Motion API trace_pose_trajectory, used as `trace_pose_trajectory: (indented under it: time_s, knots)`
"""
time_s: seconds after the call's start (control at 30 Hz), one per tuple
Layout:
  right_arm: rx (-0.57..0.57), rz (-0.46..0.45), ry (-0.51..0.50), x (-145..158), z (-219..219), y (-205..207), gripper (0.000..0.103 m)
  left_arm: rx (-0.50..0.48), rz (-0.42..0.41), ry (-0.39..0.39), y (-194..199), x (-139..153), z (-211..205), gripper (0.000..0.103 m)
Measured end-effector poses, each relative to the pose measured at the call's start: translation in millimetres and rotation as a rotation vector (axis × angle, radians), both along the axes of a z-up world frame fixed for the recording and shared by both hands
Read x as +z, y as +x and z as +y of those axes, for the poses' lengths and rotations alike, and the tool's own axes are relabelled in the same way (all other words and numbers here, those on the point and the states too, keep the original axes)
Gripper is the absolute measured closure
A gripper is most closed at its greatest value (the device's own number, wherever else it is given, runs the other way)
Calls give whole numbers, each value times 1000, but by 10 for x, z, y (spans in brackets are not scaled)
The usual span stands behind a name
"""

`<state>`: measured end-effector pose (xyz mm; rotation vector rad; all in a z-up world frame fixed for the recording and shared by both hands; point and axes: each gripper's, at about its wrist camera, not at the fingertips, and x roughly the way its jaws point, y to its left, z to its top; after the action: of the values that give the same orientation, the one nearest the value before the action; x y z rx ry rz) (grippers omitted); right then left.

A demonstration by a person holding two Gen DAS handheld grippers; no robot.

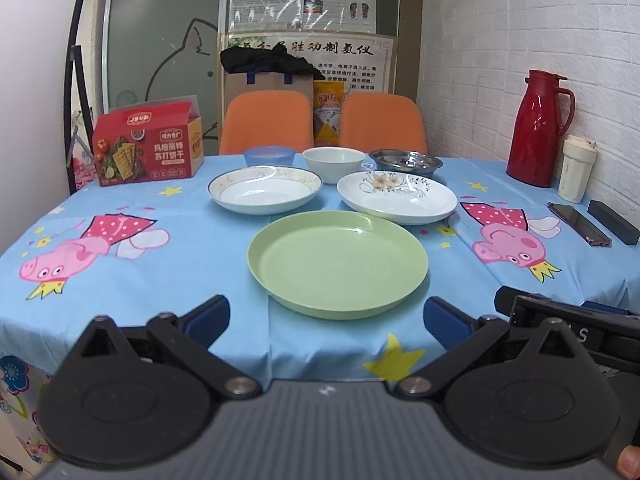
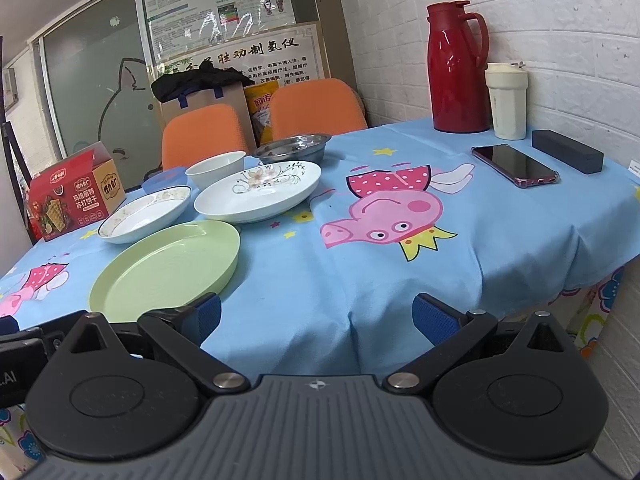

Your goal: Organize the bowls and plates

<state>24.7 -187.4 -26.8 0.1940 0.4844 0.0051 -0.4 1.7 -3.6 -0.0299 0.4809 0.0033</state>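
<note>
A green plate (image 1: 338, 264) (image 2: 166, 266) lies nearest the table's front edge. Behind it are a gold-rimmed white plate (image 1: 265, 189) (image 2: 145, 214) on the left and a flower-patterned white plate (image 1: 397, 197) (image 2: 258, 192) on the right. Further back stand a blue bowl (image 1: 269, 156) (image 2: 164, 180), a white bowl (image 1: 334, 163) (image 2: 216, 169) and a steel dish (image 1: 405, 161) (image 2: 294, 147). My left gripper (image 1: 326, 320) is open and empty, just short of the green plate. My right gripper (image 2: 316, 318) is open and empty at the front edge, right of the green plate.
A red cracker box (image 1: 148, 144) (image 2: 72, 196) stands at the back left. A red thermos (image 1: 540, 128) (image 2: 458, 68), cream cup (image 2: 506, 100), phone (image 2: 516, 166) and black case (image 2: 566, 152) sit along the right side by the brick wall. Two orange chairs (image 1: 266, 122) stand behind the table.
</note>
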Motion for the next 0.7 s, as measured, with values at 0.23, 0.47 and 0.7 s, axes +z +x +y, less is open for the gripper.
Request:
trace_pose_trajectory:
  time_s: [0.23,0.47,0.7]
  knots:
    - [5,1,-1,3,19,-4,0,-2,2,1,3,-1,1,0]
    - [8,-4,-5,14,36,-11,0,-6,3,4,0,-1,-18,0]
    - [15,-1,-7,15,46,-17,0,-4,6,4,-5,-2,-38,0]
